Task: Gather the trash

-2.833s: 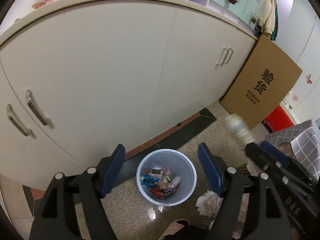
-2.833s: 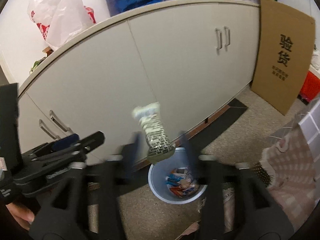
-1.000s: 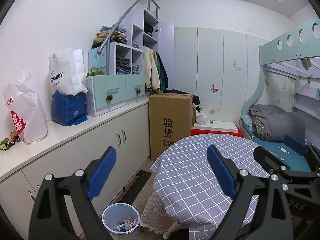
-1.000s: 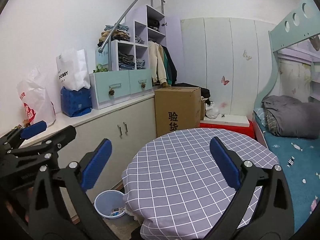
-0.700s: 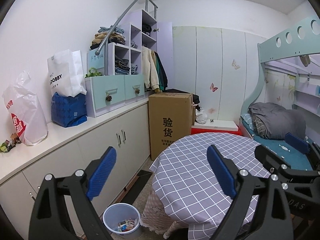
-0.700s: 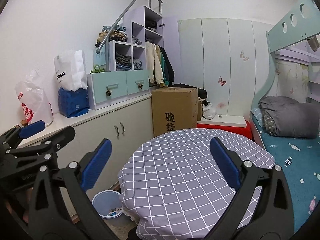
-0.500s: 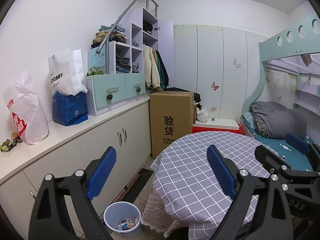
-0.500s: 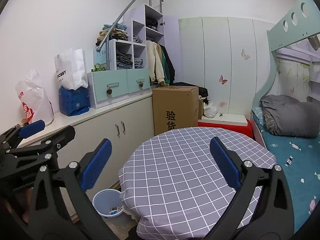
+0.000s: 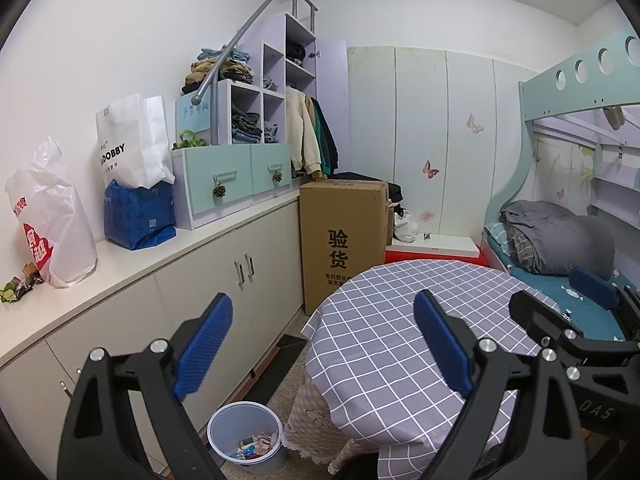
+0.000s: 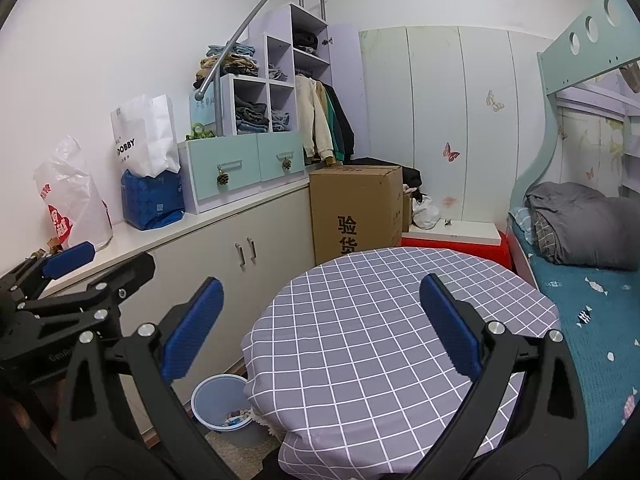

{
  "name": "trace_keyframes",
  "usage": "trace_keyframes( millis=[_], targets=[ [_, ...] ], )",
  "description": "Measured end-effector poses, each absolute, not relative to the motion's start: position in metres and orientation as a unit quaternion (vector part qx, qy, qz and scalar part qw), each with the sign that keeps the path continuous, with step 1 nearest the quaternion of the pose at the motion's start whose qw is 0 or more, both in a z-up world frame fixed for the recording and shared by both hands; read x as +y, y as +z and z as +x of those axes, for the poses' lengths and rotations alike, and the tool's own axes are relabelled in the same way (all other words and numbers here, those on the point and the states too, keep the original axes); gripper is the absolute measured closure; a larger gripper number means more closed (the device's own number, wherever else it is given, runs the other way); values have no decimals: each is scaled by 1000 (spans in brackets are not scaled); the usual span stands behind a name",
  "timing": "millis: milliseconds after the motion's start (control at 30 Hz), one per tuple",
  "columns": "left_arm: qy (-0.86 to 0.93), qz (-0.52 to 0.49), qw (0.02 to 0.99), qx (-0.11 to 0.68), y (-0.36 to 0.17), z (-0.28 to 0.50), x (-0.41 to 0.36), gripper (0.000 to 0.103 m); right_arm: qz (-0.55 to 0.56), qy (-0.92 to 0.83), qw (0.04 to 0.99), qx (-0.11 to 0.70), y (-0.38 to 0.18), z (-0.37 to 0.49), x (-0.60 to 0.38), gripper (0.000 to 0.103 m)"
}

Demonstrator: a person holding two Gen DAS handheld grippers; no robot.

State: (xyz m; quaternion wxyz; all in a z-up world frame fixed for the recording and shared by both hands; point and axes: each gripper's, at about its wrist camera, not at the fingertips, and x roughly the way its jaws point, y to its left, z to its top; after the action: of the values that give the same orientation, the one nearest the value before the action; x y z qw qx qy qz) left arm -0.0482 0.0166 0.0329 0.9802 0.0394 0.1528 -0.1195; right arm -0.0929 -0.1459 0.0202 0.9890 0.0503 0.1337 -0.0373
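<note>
The pale blue round plastic trash bin [image 9: 245, 436] stands on the speckled floor, just beside the draped edge of the table and in front of the cream cabinet doors [image 9: 256, 300]. Its smooth, slightly translucent wall holds a small heap of crumpled wrappers [image 9: 256, 446], red, blue and white, at the bottom. In the right wrist view the bin [image 10: 220, 404] is partly hidden behind the tablecloth's hem.

The round table [image 9: 400, 344] wears a grey cloth with a thin white grid [image 10: 380, 320]; its top is bare, and a beige lace-edged underskirt shows below.

The left gripper [image 9: 320, 348] is spread wide with nothing between its 2 black arms; each ribbed blue rubber pad [image 9: 204, 344] faces inward. The right gripper [image 10: 320, 324] is likewise spread wide and grasps nothing, its blue pads [image 10: 192, 328] well apart above the cloth.

Behind the table stands a tall brown cardboard box [image 9: 344, 240] printed with 2 large black Chinese characters, 验货, above smaller lines too small to read. On the long white countertop [image 9: 132, 264] sit a white paper bag [image 9: 128, 140] lettered "DOBBY", a glossy blue package [image 9: 138, 216], and a crinkled clear plastic bag with red print [image 9: 48, 224]. Mint drawers [image 9: 232, 188] carry pine-cone knobs. A grey folded quilt [image 9: 560, 240] lies on the teal bed.
</note>
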Motion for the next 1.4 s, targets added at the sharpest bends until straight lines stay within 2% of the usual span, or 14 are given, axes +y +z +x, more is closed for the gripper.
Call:
trace_keyframes(
  millis=[1400],
  targets=[
    [-126,52,978,157,25,-50,0,13,61,-39,988,138,15,-94,-160,7]
  ],
)
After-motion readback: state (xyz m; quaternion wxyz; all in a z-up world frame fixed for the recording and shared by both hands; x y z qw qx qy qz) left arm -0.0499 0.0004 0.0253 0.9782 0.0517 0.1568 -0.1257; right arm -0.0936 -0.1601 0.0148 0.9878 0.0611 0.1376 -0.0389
